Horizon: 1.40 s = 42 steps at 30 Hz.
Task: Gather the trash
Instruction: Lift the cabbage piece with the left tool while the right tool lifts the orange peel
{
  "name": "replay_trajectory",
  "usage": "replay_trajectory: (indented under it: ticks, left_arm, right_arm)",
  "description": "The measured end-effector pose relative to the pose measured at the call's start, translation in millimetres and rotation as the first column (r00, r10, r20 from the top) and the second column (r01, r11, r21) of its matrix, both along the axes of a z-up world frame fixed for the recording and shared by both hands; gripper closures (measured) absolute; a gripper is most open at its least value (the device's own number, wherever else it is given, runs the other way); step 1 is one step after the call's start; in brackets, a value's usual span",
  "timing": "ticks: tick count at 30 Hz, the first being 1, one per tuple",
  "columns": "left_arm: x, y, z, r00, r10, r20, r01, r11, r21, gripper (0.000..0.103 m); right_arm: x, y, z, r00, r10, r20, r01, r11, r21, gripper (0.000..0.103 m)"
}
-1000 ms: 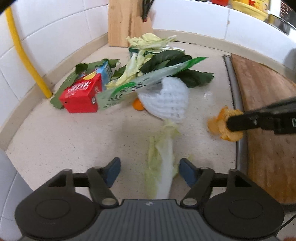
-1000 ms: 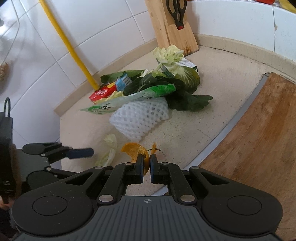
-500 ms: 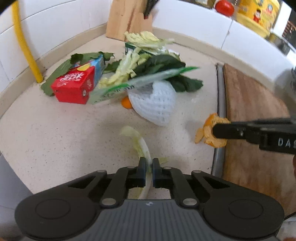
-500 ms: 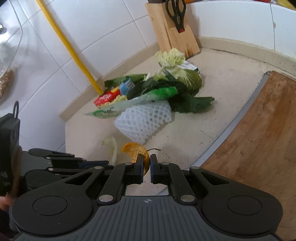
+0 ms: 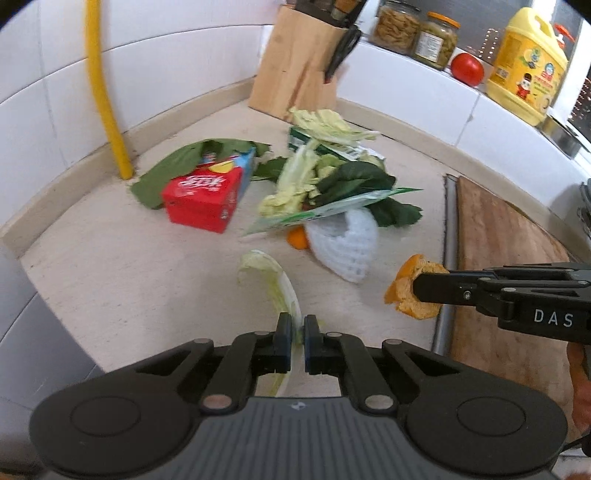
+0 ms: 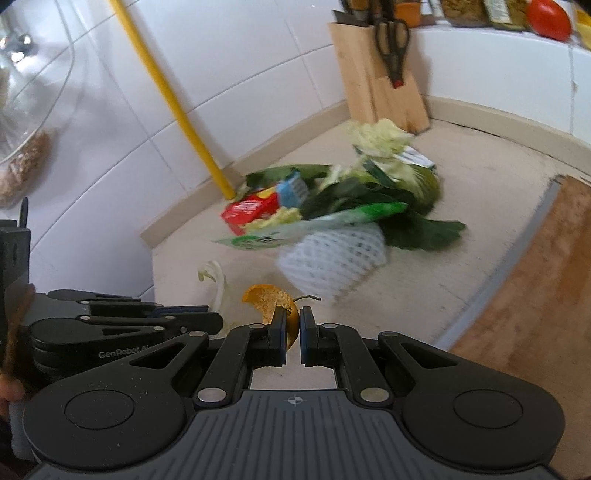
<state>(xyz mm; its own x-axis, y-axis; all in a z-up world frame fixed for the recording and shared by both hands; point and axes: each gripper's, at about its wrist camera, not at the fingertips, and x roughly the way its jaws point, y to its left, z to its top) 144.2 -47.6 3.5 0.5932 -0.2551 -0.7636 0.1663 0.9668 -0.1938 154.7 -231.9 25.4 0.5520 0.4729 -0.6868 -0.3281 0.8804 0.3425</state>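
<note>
A home kitchen. Showing it: white wall tiles (image 5: 177, 70) running behind a speckled tabletop (image 5: 129, 266), a knife block (image 5: 295, 74) holding scissors (image 6: 393, 44) in the corner, a cutting board (image 5: 517, 258) lying at the right, jars (image 5: 417, 31), a tomato (image 5: 467, 69) and an oil jug (image 5: 524, 70) standing on the ledge behind, vegetable scraps (image 5: 332, 177) lying beside a red carton (image 5: 205, 195).

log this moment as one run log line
left gripper: shut on cabbage leaf | right gripper: shut on orange peel | trash pile: on counter
</note>
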Motion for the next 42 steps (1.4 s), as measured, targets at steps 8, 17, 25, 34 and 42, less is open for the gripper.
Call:
replay_trajectory:
  ticks: [8, 17, 25, 34, 42]
  left_arm:
    - [-4.6, 20.9, 1.2, 0.999, 0.047, 0.015, -0.047, 0.999, -0.006, 0.099]
    - [-14.5, 47.9, 6.9, 0.993, 0.109, 0.039, -0.109, 0.994, -0.016, 0.099]
    - [-29.3, 76.2, 6.4, 0.983, 0.180, 0.042, -0.179, 0.984, -0.021, 0.099]
    - [-45.7, 97.1, 9.5, 0.974, 0.219, 0.058, -0.217, 0.976, -0.026, 0.099]
    - [-55.2, 103.8, 13.1, 0.971, 0.227, 0.076, -0.225, 0.974, -0.037, 0.099]
  right_arm:
    - [4.5, 30.8, 4.3, 0.999, 0.045, 0.011, -0.045, 0.999, -0.028, 0.093]
    - [7.5, 67.9, 13.1, 0.994, 0.108, 0.026, -0.107, 0.993, -0.044, 0.093]
    - [6.3, 104.3, 15.1, 0.984, 0.179, 0.024, -0.177, 0.983, -0.054, 0.093]
    - [-0.2, 134.0, 23.5, 0.972, 0.233, 0.030, -0.231, 0.971, -0.062, 0.093]
    - [-7.3, 145.9, 27.6, 0.968, 0.247, 0.042, -0.244, 0.967, -0.070, 0.093]
